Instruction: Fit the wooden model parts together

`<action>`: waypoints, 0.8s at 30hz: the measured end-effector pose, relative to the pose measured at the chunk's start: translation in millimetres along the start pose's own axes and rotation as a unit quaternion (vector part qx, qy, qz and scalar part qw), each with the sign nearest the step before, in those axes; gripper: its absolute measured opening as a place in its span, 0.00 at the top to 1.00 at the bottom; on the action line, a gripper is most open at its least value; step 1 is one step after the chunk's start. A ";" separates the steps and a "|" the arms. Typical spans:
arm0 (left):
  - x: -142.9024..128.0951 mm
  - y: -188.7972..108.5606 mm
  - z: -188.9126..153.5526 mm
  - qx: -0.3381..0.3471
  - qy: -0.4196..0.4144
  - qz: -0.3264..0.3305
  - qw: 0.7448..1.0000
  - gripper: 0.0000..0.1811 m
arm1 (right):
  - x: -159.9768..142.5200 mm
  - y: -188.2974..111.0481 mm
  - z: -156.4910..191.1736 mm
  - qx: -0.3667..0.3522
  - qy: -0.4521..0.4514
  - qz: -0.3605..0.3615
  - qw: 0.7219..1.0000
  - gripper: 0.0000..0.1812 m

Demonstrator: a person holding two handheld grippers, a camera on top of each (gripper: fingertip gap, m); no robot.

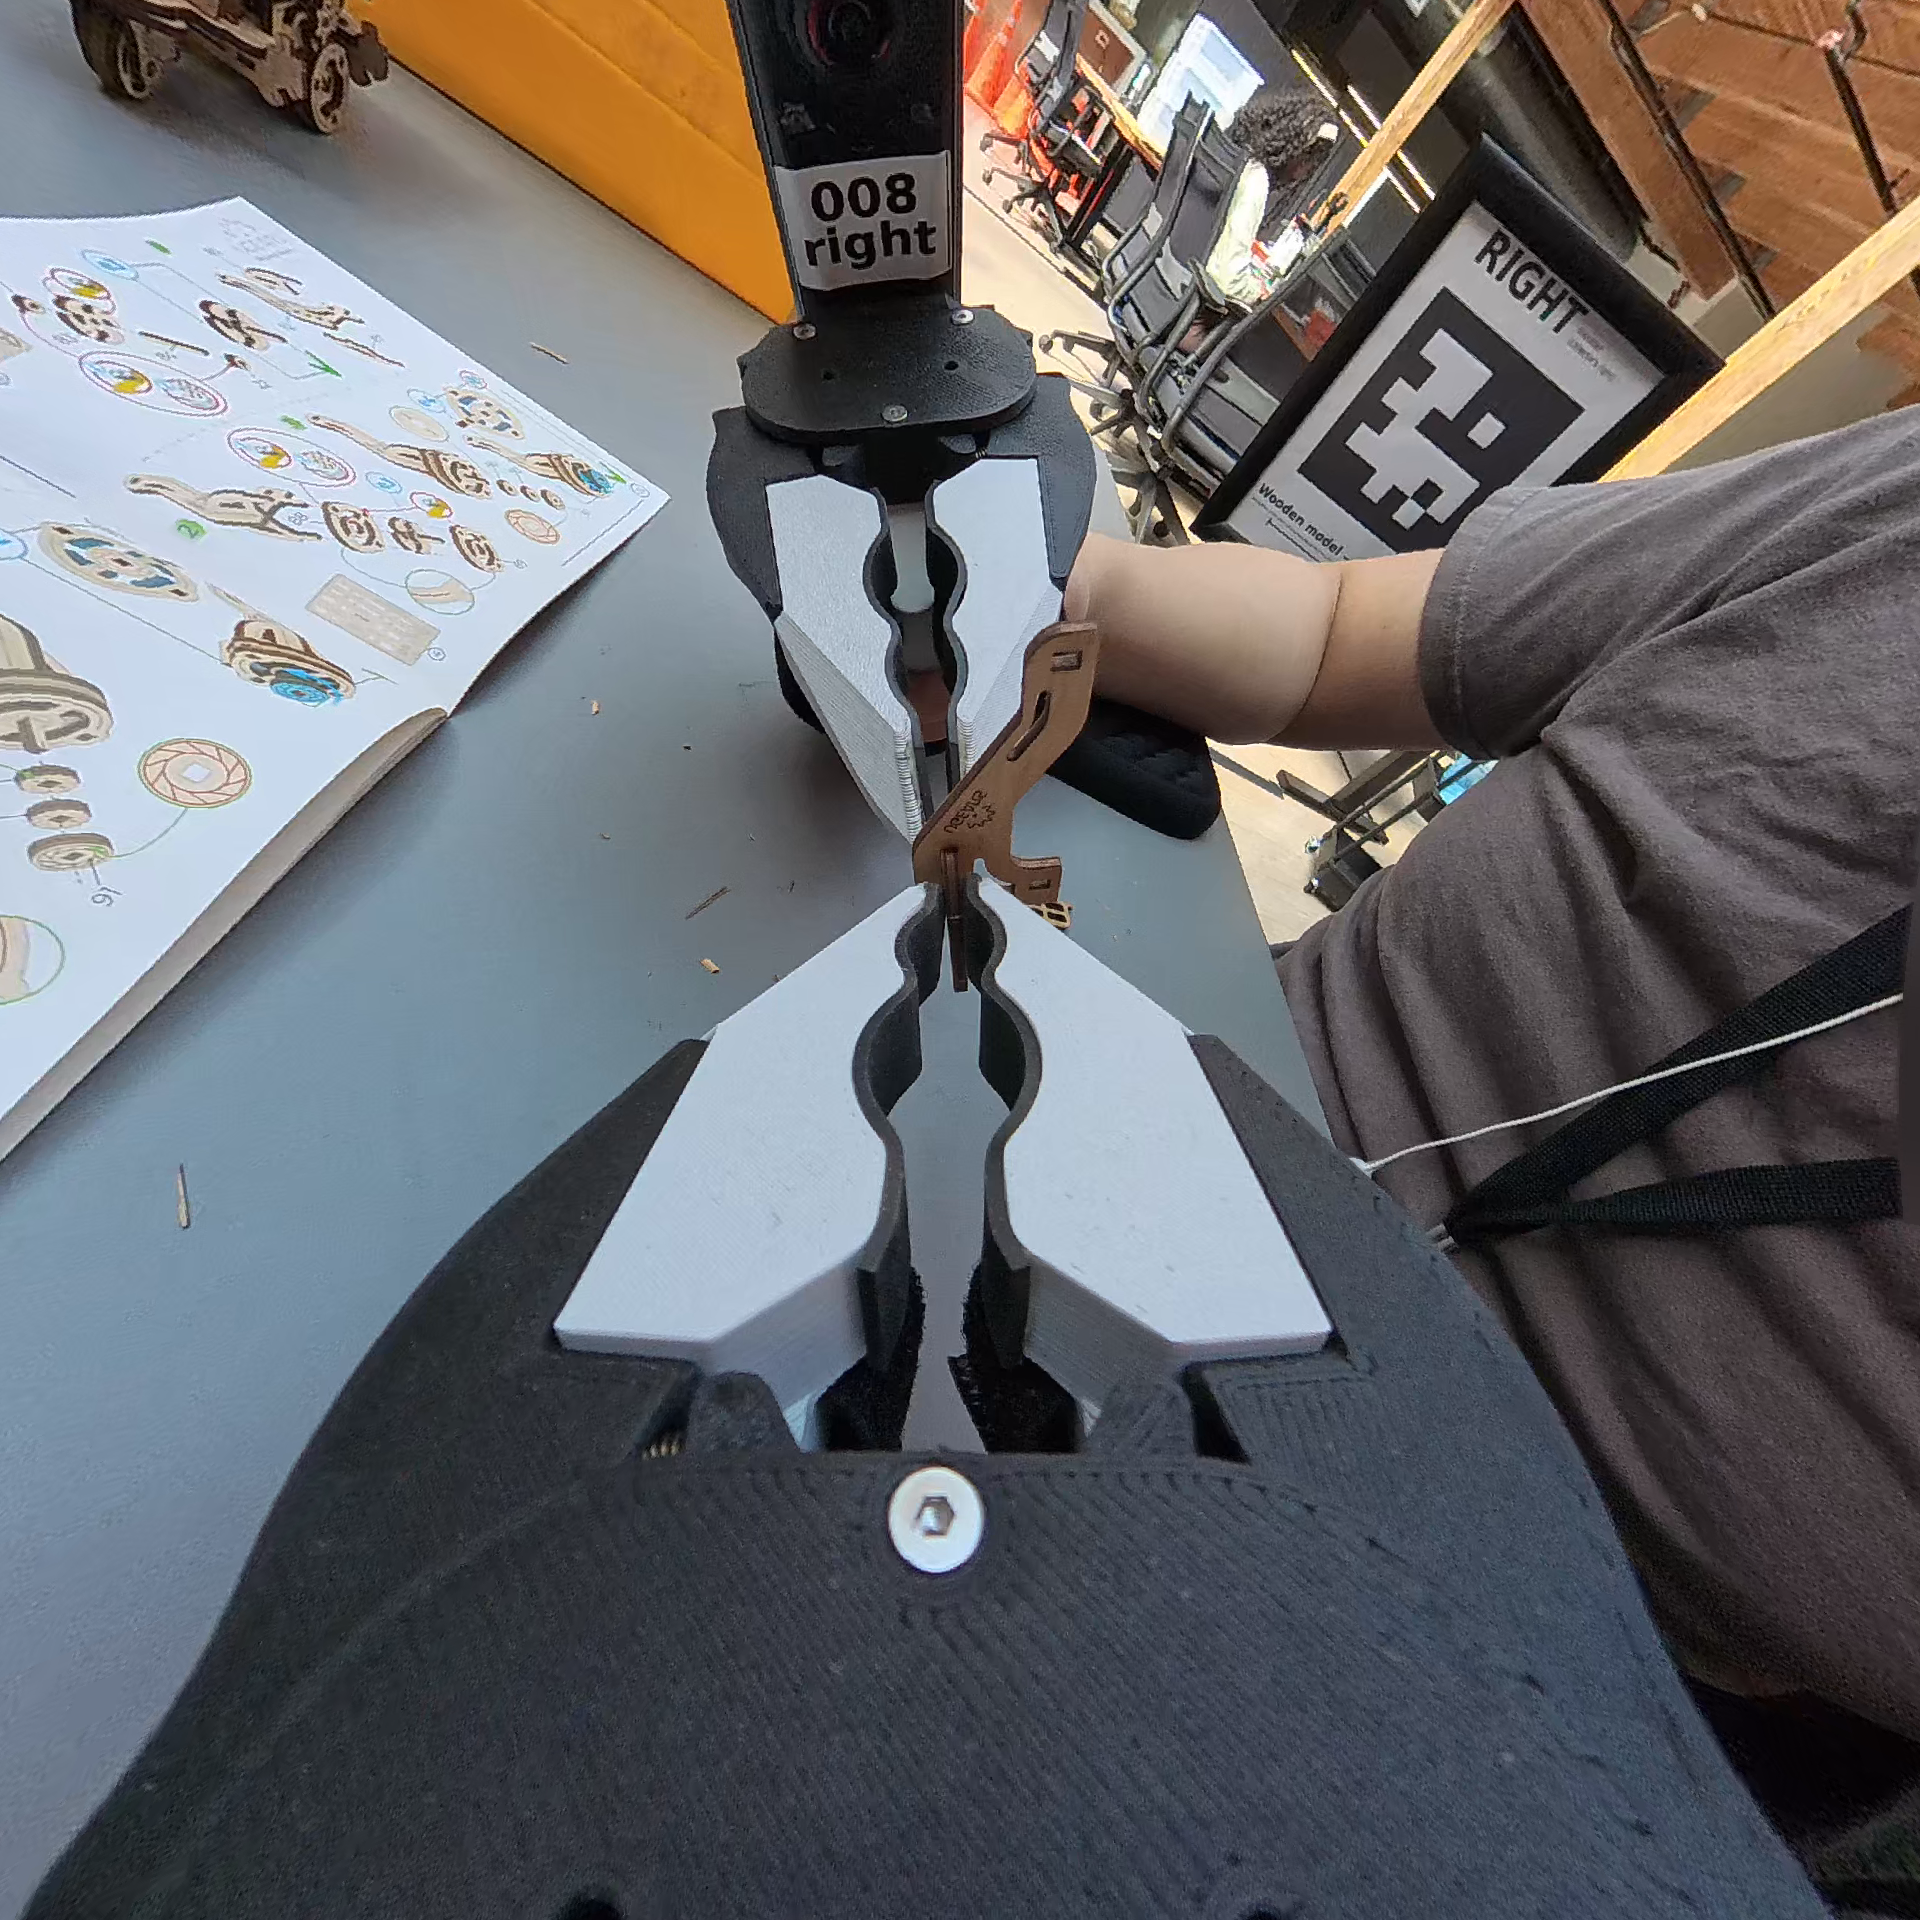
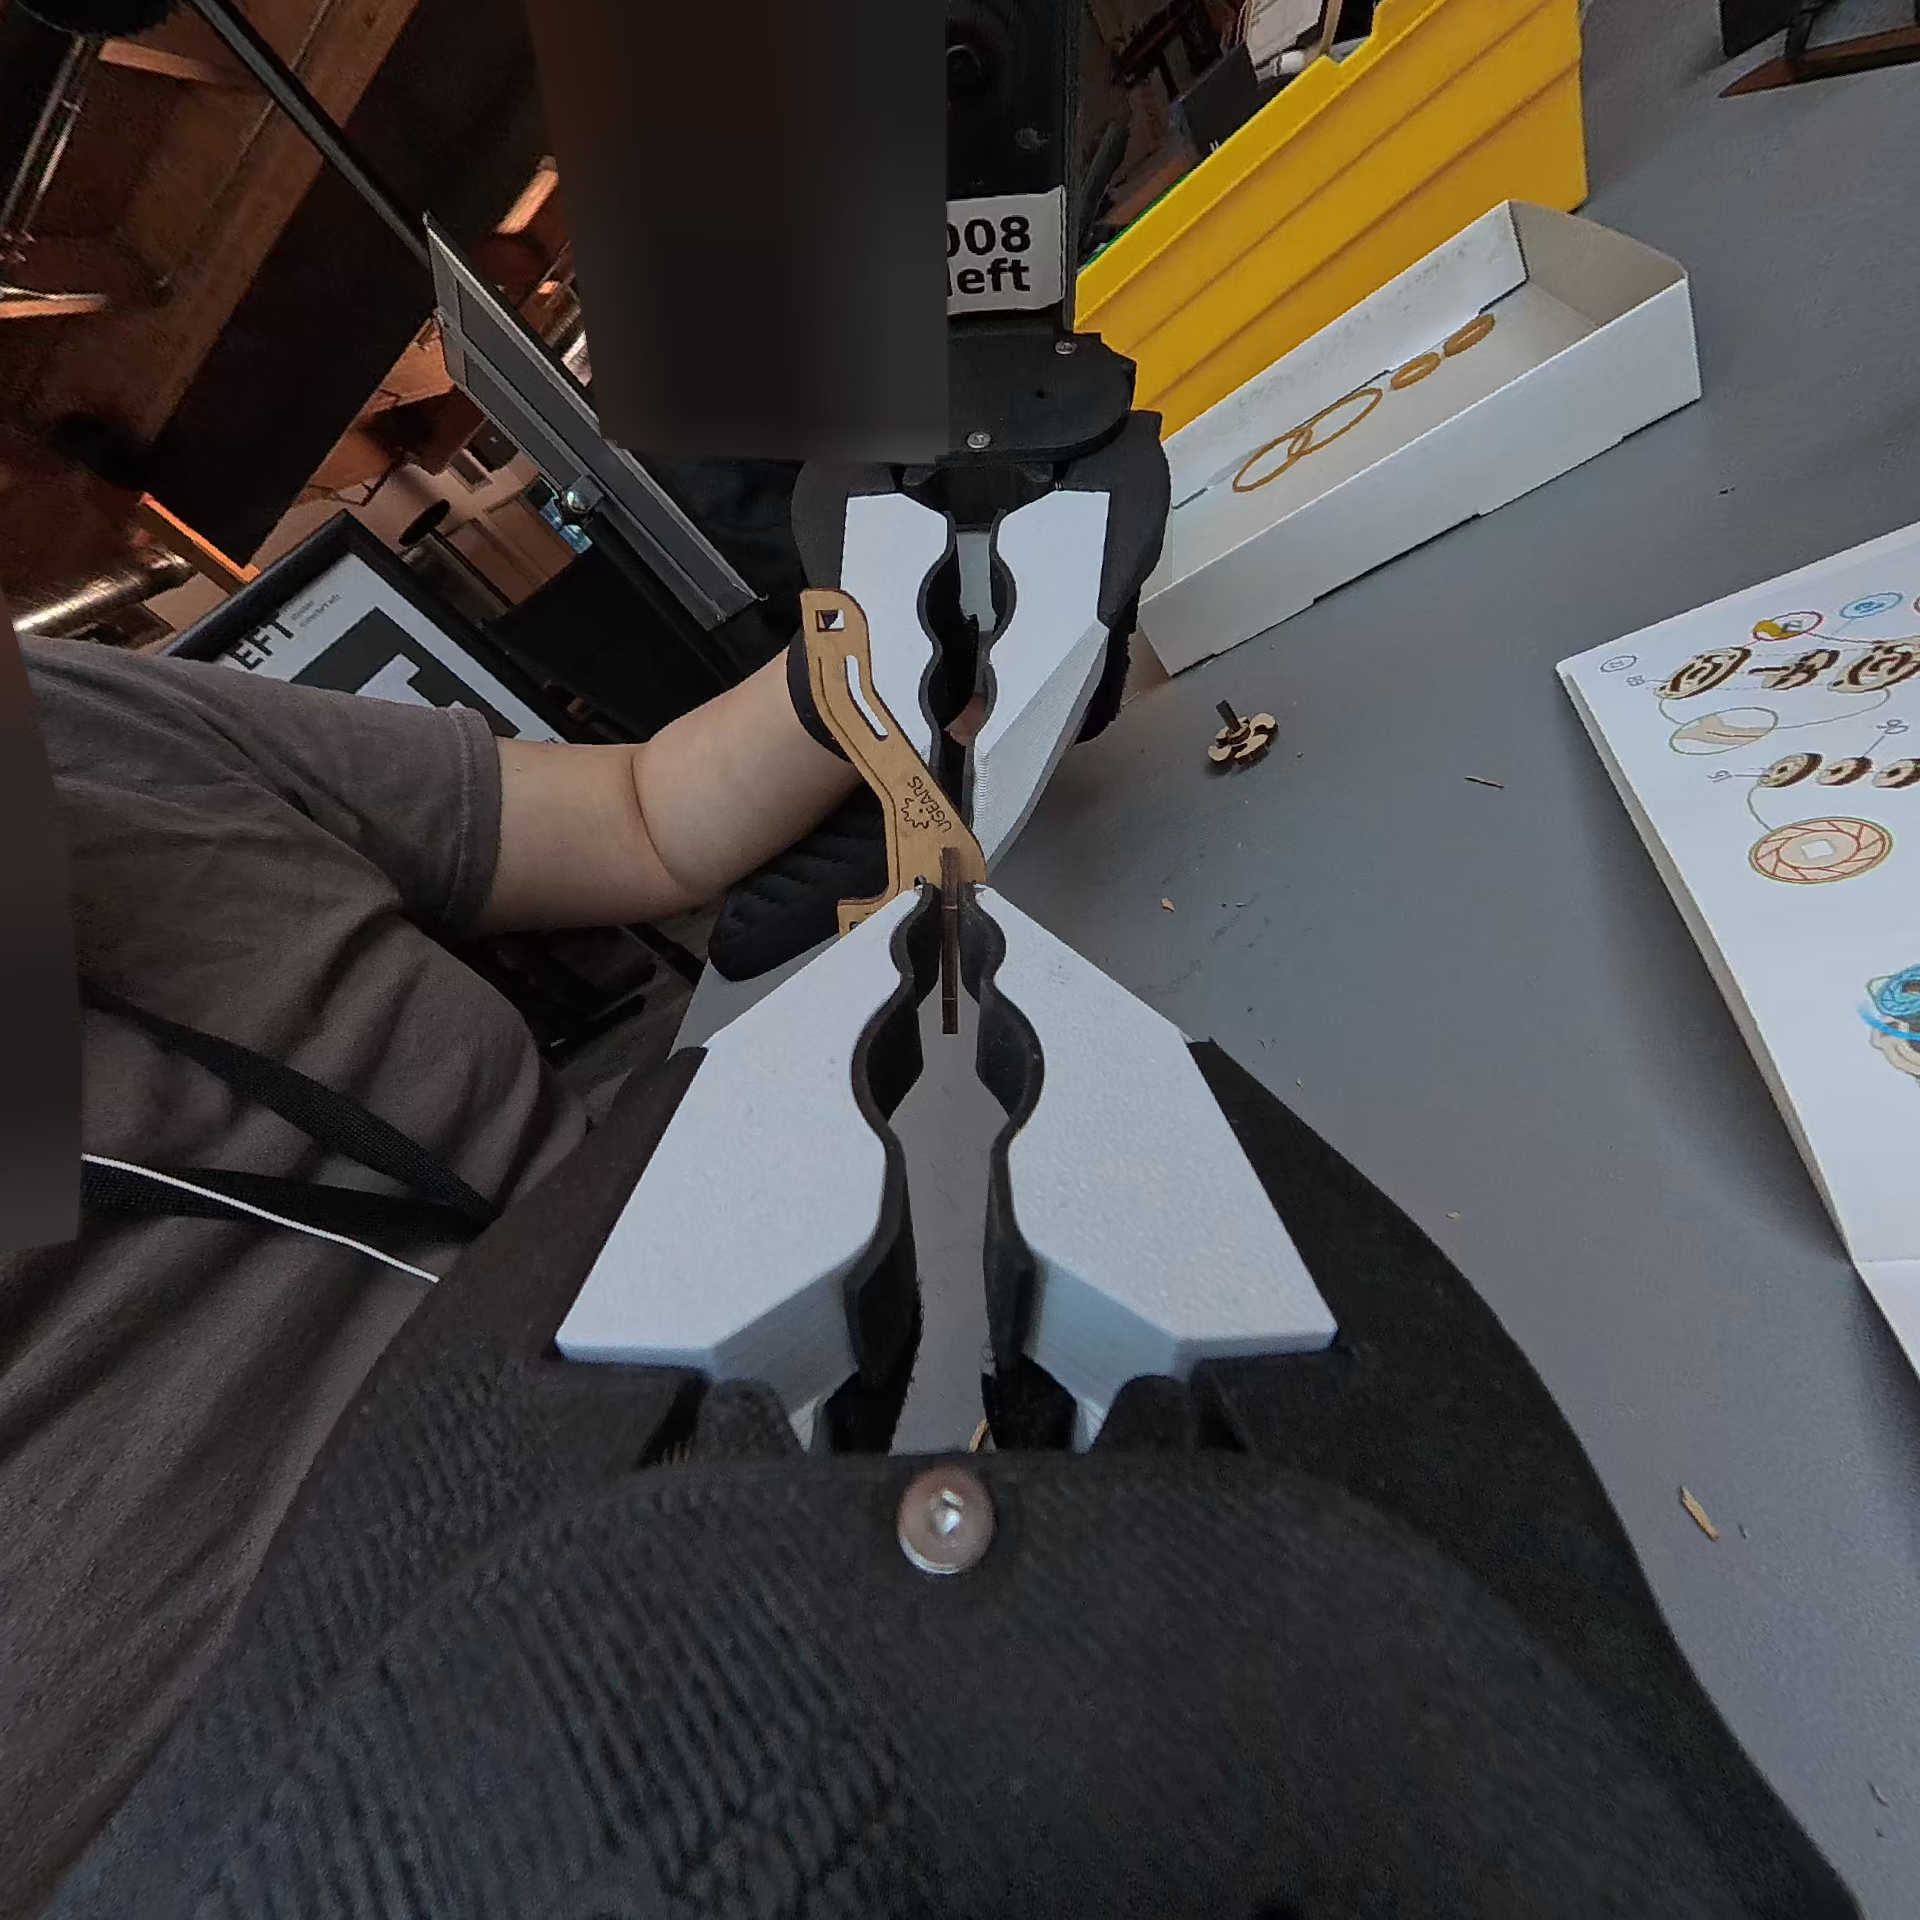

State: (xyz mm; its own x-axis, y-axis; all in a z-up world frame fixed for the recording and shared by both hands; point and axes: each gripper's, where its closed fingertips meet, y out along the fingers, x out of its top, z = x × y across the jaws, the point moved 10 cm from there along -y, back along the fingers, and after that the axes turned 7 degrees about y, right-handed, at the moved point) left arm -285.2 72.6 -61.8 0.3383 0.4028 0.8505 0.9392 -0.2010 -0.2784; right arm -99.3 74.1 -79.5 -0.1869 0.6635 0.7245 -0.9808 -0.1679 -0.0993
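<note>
Left gripper [image 1: 948,914]: clenching a thin wooden tab [image 1: 956,935] edge-on at its tips.
Right gripper [image 2: 948,914]: pinching the same joint, seemingly bracing it.
Wooden lever piece [image 1: 1013,764]: being held above the grey tabletop [image 1: 468,1039], tab slotted through its lower end.
Instruction booklet [image 1: 260,520]: lying open nearby.

Matt white printed plastic, finely layered, is seen on the fingers [image 1: 769,1164] of the left gripper [image 1: 951,904], set in a rough black textured body. A flat part [image 1: 1013,753] of thin laser-cut wood with dark scorched edges is shown at 12 o'clock. The table [image 1: 436,1039] is of smooth matt grey; the booklet [image 1: 260,499] is of smooth paper.
</note>
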 end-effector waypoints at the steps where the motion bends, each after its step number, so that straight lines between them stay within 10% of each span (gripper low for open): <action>1: -0.6 0.1 0.7 0.000 -0.003 -0.004 1.000 1.00 | 0.0 -0.3 -0.9 0.001 0.003 -0.002 1.000 0.99; 24: -14.1 10.9 10.5 -0.015 -0.051 0.028 0.998 1.00 | -7.3 -1.6 -10.3 -0.004 0.019 0.027 0.999 0.99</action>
State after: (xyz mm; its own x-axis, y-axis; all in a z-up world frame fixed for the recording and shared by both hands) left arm -279.1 74.1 -81.5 0.3961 0.4793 0.7832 0.9169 -0.2513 -0.3099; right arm -97.0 77.0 -91.6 -0.2410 0.6805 0.6919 -0.9697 -0.1986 -0.1424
